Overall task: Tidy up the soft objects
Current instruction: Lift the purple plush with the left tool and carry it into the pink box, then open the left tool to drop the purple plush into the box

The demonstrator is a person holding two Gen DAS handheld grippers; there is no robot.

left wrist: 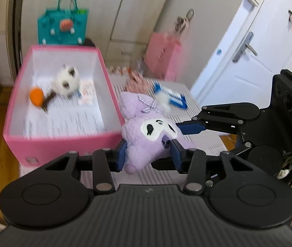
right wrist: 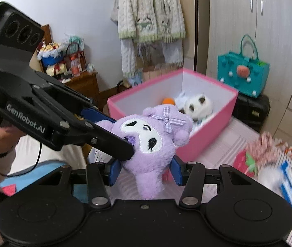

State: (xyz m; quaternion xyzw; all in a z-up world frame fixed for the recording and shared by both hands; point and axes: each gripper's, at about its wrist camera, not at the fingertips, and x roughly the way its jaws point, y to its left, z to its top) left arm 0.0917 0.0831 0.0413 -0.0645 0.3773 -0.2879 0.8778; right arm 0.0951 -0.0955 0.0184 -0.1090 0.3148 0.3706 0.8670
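You have the purple plush (left wrist: 150,135) lifted just beside the pink box (left wrist: 63,142), both tools gripping it. Your left tool (left wrist: 149,154) pinches its lower body; your right tool (right wrist: 144,171) clamps it too. Inside the box lie a white plush (left wrist: 65,82) and what looks like an orange toy (left wrist: 36,96), blurred.

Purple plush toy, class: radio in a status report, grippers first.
Left gripper and right gripper both shut on the purple plush toy. Toy off the bed, beside the pink box. Nothing between toy and box.
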